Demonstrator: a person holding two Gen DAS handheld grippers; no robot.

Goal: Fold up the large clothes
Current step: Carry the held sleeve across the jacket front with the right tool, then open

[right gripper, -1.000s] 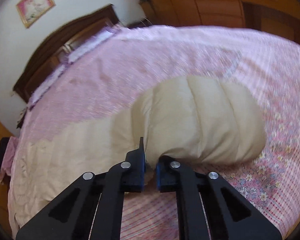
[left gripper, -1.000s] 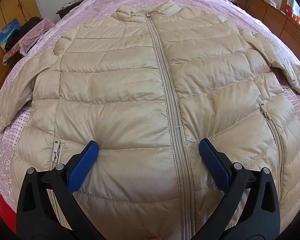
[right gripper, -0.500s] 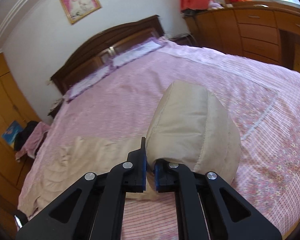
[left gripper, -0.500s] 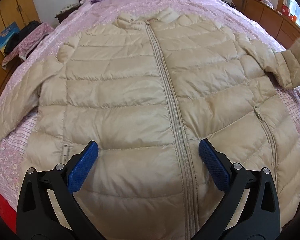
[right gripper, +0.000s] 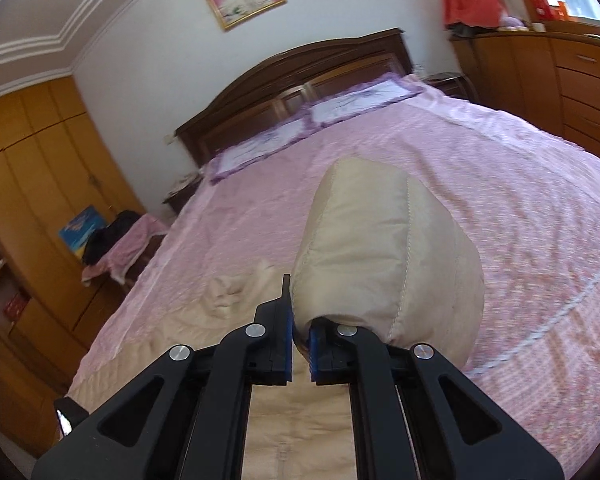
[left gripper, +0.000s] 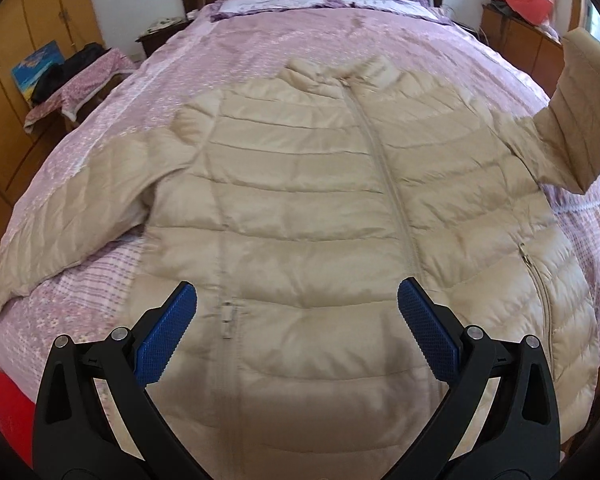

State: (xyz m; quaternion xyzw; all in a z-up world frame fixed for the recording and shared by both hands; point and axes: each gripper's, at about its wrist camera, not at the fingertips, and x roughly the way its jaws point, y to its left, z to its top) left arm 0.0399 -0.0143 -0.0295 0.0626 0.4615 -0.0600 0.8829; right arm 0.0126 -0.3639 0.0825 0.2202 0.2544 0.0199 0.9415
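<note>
A beige quilted down jacket (left gripper: pixel 308 208) lies face up and zipped on a pink bed (left gripper: pixel 320 36), collar towards the headboard. My left gripper (left gripper: pixel 298 312) hangs open above its lower front, blue pads wide apart, nothing between them. The jacket's right sleeve (left gripper: pixel 576 120) is lifted off the bed at the right edge of the left wrist view. In the right wrist view my right gripper (right gripper: pixel 300 334) is shut on that sleeve's cuff (right gripper: pixel 384 256), which bulges up in front of the fingers. The other sleeve (left gripper: pixel 72 216) lies spread out to the left.
Pillows (right gripper: pixel 312 120) and a dark wooden headboard (right gripper: pixel 300 76) close the far end of the bed. A side table with dark clothes (left gripper: pixel 76 80) stands at the left by wooden wardrobes (right gripper: pixel 32 184). Wooden drawers (right gripper: pixel 572 84) line the right wall. A red thing (left gripper: pixel 8 412) sits at lower left.
The right gripper has raised the sleeve cuff off the bed and tipped upward, bringing headboard and wall into view. The left gripper has drawn back and up, still open, showing more of the jacket.
</note>
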